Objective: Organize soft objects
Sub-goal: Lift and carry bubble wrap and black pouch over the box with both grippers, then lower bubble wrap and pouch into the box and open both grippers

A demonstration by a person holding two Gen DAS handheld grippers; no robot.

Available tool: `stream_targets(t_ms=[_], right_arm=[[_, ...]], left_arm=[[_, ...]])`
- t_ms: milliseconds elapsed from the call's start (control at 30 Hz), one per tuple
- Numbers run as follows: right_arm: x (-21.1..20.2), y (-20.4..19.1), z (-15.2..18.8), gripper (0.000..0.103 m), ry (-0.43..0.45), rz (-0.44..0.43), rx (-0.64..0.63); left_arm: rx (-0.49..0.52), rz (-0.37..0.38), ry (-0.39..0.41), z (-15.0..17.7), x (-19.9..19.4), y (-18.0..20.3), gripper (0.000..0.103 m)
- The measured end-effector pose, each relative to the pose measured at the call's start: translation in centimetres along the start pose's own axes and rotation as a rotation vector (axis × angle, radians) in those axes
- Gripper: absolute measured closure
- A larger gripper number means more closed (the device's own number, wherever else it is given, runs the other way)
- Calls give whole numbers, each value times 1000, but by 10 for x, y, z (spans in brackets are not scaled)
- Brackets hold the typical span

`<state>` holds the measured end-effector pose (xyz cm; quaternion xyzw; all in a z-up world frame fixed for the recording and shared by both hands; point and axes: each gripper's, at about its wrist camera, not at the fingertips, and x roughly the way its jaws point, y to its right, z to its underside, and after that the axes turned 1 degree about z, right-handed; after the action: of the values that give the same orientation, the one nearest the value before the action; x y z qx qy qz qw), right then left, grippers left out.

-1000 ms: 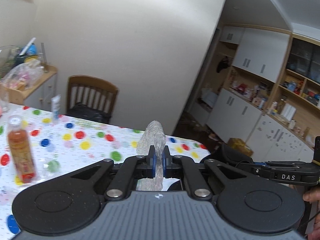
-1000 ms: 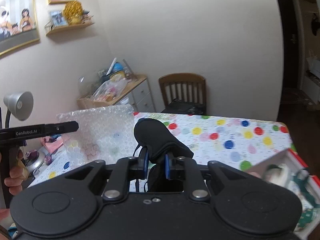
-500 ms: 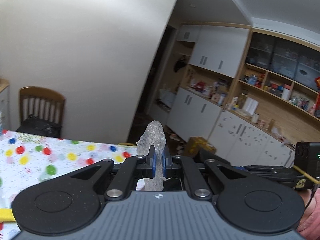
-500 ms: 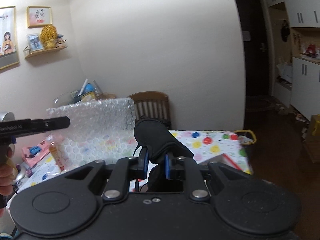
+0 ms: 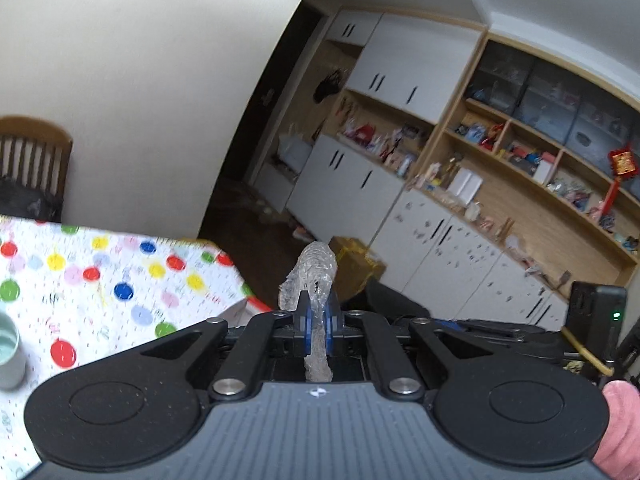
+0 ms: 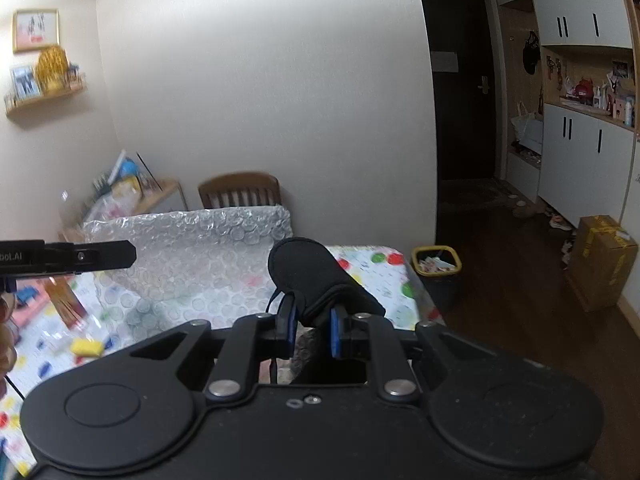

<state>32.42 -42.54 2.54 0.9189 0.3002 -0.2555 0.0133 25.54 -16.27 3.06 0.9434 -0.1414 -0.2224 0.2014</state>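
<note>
My left gripper [image 5: 316, 320] is shut on a bunched edge of clear bubble wrap [image 5: 314, 276] and holds it up above the dotted tablecloth [image 5: 120, 276]. In the right wrist view the bubble wrap [image 6: 200, 256] hangs as a wide sheet over the table, with the left gripper's finger [image 6: 92, 256] at its upper left corner. My right gripper [image 6: 312, 328] is shut on a black soft pouch [image 6: 312, 276], which sticks up and forward between the pads.
A wooden chair [image 6: 240, 190] stands behind the table by the wall. A small bin [image 6: 436, 264] sits at the table's right end and a cardboard box [image 6: 604, 260] stands on the floor. A pale cup [image 5: 8, 352] and a yellow sponge [image 6: 86, 347] are on the table.
Both grippers have swung to the right with their loads. The views now show the cupboards and doorway more than the table. The grips are unchanged.
</note>
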Motion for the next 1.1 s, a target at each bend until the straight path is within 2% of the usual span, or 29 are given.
stream_targets(t_ms=[267,633,867,1100], right_arm=[[36,10,16,88,-83,18,-36],[85,-2,36,88,-199,-16,-94],[99,-7,56,83,-257,-30,-128],[104,-15,66,73,-300,-56,-153]], left_arm=[[-33,-113,-116,32,38,-28,97],[50,-236,-202,61,72,-47,97],[117,-266,-260,72,83,-48,97],[119,-271,-318,80,89,-55,97]])
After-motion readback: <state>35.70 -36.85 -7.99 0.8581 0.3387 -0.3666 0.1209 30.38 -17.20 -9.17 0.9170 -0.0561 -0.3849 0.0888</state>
